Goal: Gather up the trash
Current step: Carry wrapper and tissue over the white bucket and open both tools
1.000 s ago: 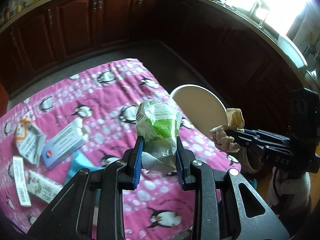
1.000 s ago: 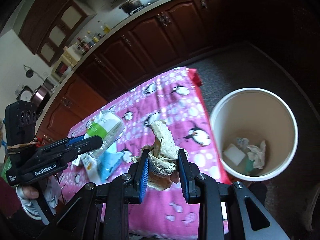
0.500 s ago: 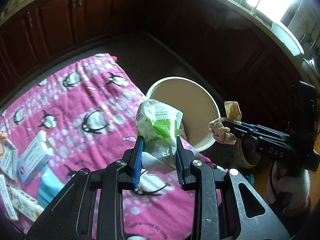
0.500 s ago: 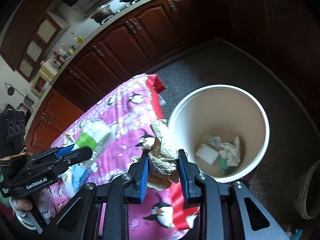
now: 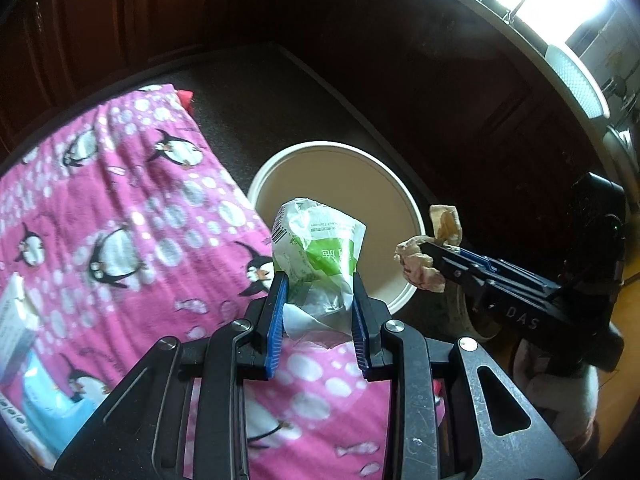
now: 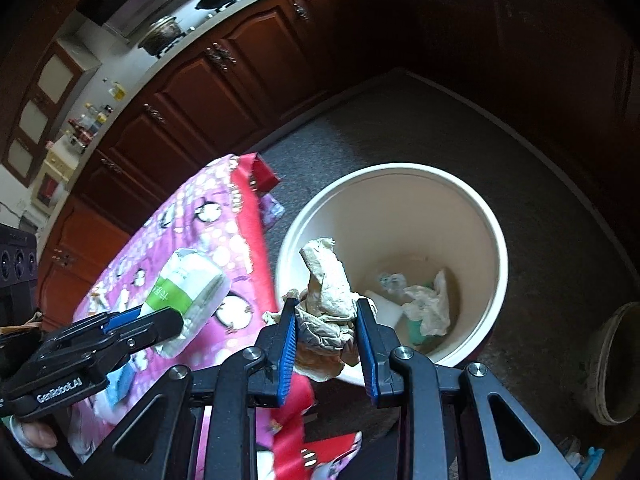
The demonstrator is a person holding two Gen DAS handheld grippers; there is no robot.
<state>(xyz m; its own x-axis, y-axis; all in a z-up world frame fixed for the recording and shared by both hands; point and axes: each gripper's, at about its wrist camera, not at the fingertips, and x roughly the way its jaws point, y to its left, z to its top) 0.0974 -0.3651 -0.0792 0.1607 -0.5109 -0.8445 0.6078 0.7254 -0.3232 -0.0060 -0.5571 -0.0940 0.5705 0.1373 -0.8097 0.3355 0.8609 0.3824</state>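
My left gripper (image 5: 318,280) is shut on a crumpled white and green plastic wrapper (image 5: 316,244), held above the cloth's edge at the near rim of the cream trash bin (image 5: 404,204). In the right wrist view my right gripper (image 6: 326,304) has a crumpled brownish paper wad (image 6: 326,276) between its blue pads. Its jaws are opening, and the wad still fills the gap. That wad hangs over the near left rim of the bin (image 6: 494,236), which holds several pieces of trash (image 6: 428,308). The left gripper (image 6: 176,322) with the wrapper (image 6: 192,280) shows at the left.
A pink penguin cloth (image 5: 120,208) covers the table left of the bin, with a box (image 5: 12,320) and a blue packet (image 5: 44,412) on it. Dark wooden cabinets (image 6: 248,80) ring the grey floor. A round pot (image 6: 616,364) stands on the floor right of the bin.
Both grippers have carried their trash from over the pink cloth towards the bin and lower. The bin now lies close under the paper wad, and the wrapper is at its rim.
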